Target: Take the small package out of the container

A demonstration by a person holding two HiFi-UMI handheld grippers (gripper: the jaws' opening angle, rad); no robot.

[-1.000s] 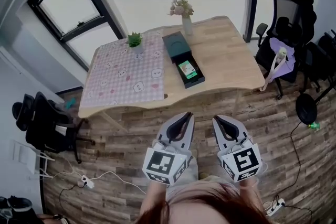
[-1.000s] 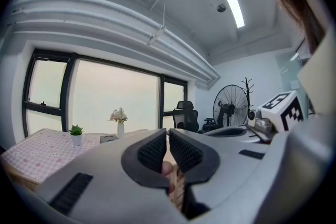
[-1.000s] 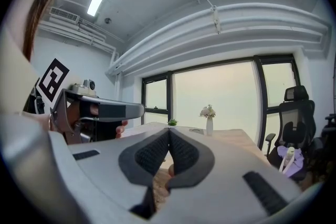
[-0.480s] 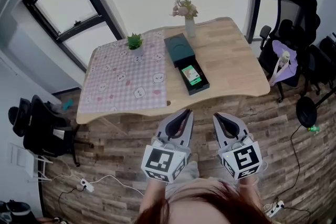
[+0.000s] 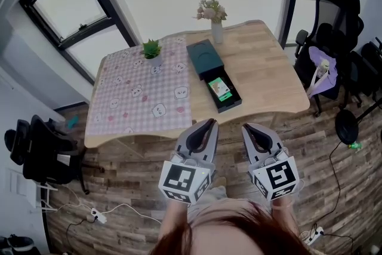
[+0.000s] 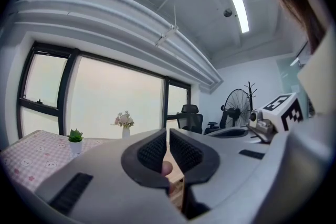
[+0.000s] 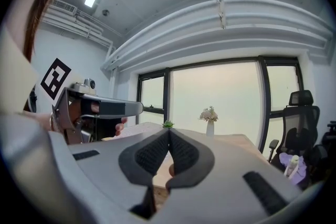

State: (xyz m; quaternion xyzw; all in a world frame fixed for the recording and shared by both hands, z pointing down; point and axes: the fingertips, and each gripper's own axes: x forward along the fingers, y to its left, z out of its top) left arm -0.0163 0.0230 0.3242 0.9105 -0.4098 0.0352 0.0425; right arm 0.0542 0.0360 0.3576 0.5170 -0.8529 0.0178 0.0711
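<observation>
In the head view a dark container (image 5: 205, 58) lies on the wooden table (image 5: 268, 77), its drawer (image 5: 227, 97) pulled out toward me. A small green package (image 5: 219, 88) lies in the drawer. My left gripper (image 5: 209, 123) and right gripper (image 5: 246, 126) hang side by side over the floor, short of the table's near edge, both pointing at it. Each is shut with nothing between its jaws, as the left gripper view (image 6: 167, 135) and the right gripper view (image 7: 168, 132) show. The container is hidden behind the jaws in both gripper views.
A pink checked cloth (image 5: 140, 95) covers the table's left half, with a small potted plant (image 5: 151, 48) on it. A vase of flowers (image 5: 213, 16) stands behind the container. Office chairs (image 5: 327, 39) crowd the right; a black chair (image 5: 37, 147) and floor cables (image 5: 113, 209) lie left.
The table and container have drawn nearer and lower in the head view. Both grippers have moved forward toward the table's near edge, staying shut and side by side.
</observation>
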